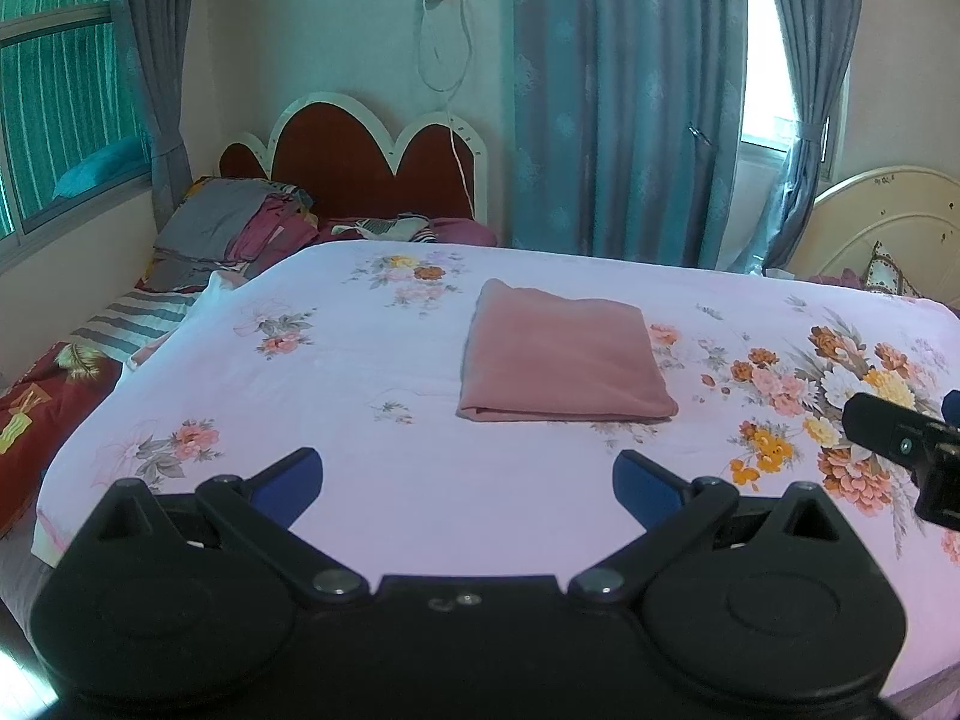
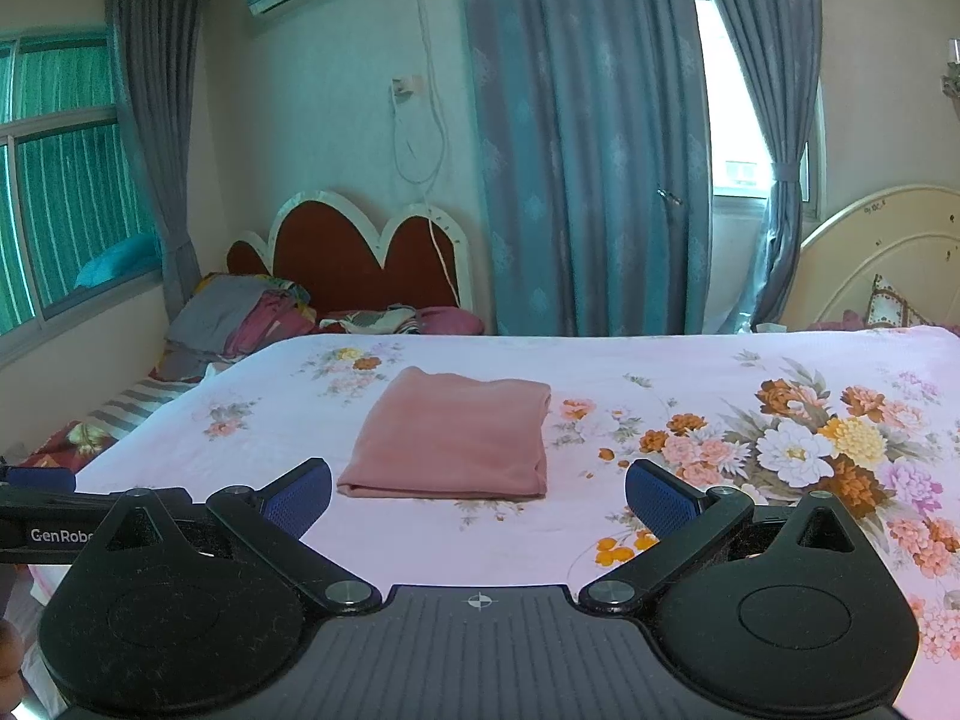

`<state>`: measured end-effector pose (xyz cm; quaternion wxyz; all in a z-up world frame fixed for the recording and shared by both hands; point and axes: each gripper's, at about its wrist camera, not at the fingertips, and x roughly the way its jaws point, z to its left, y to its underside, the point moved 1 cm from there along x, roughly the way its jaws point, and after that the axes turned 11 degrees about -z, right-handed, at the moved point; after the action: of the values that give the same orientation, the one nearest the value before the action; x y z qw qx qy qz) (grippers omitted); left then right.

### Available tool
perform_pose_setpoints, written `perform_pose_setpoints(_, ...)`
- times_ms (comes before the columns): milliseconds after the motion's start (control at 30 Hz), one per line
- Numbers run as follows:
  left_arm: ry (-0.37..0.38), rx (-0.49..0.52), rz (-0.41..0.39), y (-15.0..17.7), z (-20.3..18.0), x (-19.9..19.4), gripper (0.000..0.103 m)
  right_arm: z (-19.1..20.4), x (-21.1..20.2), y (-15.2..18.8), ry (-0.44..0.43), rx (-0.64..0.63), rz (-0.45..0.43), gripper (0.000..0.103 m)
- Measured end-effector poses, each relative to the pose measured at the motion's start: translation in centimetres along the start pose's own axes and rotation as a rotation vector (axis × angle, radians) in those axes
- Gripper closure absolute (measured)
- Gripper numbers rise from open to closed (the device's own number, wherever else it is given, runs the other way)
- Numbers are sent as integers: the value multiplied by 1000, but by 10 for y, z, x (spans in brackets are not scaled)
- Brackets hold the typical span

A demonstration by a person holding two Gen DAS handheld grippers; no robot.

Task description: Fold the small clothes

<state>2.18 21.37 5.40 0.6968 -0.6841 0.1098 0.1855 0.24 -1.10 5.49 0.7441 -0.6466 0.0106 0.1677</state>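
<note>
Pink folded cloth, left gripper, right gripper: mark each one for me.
Pink folded cloth (image 1: 564,354): left wrist view, middle of its top face.
Left gripper (image 1: 468,480): left wrist view, midway between its open blue-padded fingertips.
Right gripper (image 2: 478,489): right wrist view, midway between its open fingertips.

The left gripper (image 1: 467,483) is built of matte black plastic. Two rounded, lobe-shaped housings are seen at its base, each marked with a shallow circular recess and a triangular cut-out near its top. Flat black link bars are joined to the housings by round silver-grey pivot pins. The fingers (image 1: 294,480) are faced with dark blue pads. Two small metal screw heads are set in the central plate.

The right gripper (image 2: 478,495) is made to the same pattern, but its central plate is ribbed lengthwise and stamped with a small white crosshair mark. Its blue pads (image 2: 660,501) are finely textured. White lettering reading "GenRobo" is printed on the black body at the left edge of the right wrist view.
</note>
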Motion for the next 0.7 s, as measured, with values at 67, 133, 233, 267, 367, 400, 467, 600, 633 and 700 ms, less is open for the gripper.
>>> perform_pose_setpoints(67, 0, 1, 0, 0, 0, 0, 0, -1, 1, 1, 2, -1, 2, 0)
perform_pose_setpoints(133, 1, 1, 1, 0, -1, 1, 0, -1, 1, 1, 0, 1, 2, 0)
perform_pose_setpoints(233, 3, 3, 3, 0, -2, 3, 0, -1, 2, 2, 1, 1, 7, 0)
perform_pose_setpoints(267, 4, 3, 3, 0, -2, 4, 0, 0, 3, 3, 1, 0, 8, 0)
perform_pose_setpoints(367, 9, 1, 8, 1, -1, 7, 0, 0, 4, 3, 2, 0, 11, 0)
perform_pose_setpoints(400, 10, 1, 10, 1, -1, 8, 0, -1, 5, 3, 2, 2, 13, 0)
perform_pose_setpoints(467, 12, 0, 14, 1, -2, 11, 0, -1, 7, 4, 3, 5, 17, 0)
perform_pose_setpoints(600, 15, 1, 17, 1, -1, 15, 0, -1, 12, 4, 6, 7, 24, 0)
perform_pose_setpoints(633, 14, 2, 19, 1, -1, 17, 0, -1, 13, 5, 5, 8, 26, 0)
perform_pose_setpoints(700, 14, -1, 25, 0, -1, 22, 0, -2, 17, 4, 5, 11, 29, 0)
